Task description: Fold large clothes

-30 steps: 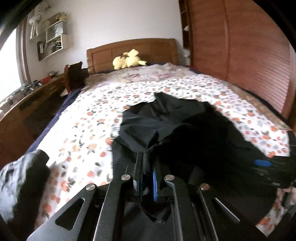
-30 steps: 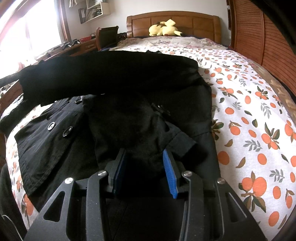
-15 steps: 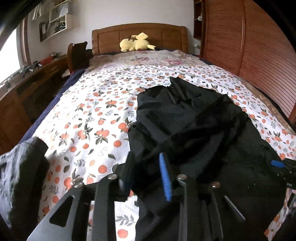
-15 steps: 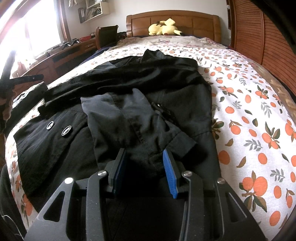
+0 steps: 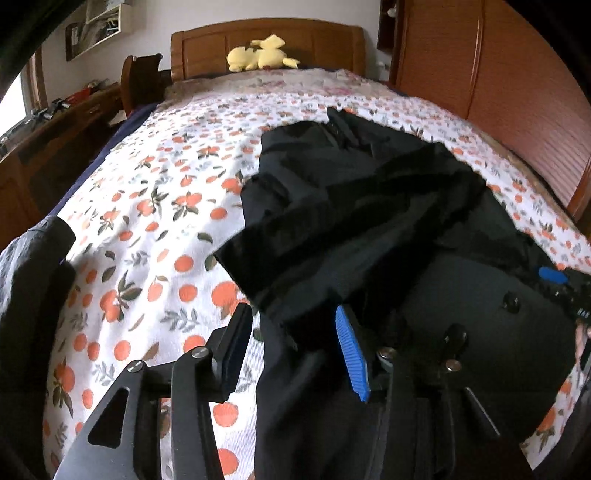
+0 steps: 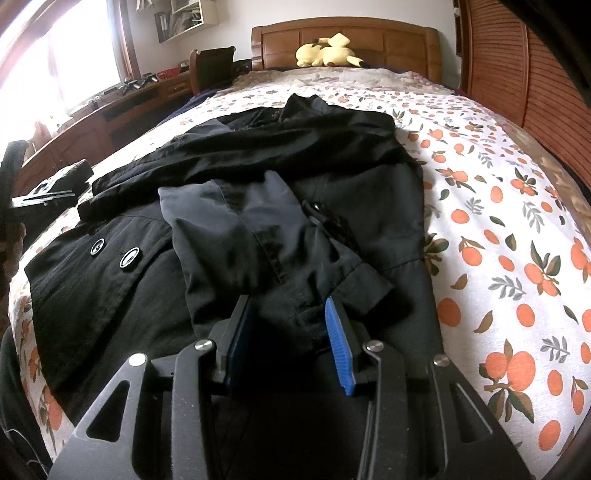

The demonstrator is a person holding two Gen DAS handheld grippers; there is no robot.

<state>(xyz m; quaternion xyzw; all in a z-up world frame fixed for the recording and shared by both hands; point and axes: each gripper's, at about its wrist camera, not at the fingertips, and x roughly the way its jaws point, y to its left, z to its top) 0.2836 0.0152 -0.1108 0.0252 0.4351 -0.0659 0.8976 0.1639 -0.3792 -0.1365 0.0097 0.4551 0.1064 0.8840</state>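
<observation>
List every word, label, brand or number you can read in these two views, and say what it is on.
None can be read.
White marks on the right hand-held gripper near its blue pad: too small and blurred.
Books and papers on the wall shelf: too blurred.
Black coat and its buttons: no lettering legible.

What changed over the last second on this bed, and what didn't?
The left tool let go of the black coat's sleeve it was carrying: a second ago the sleeve stretched raised across the black coat, now it lies flat on it. Its jaws are opening, cloth loose between them. The right tool stayed put, jaws apart over the folded sleeve. The yellow plush toy is unmoved.
</observation>
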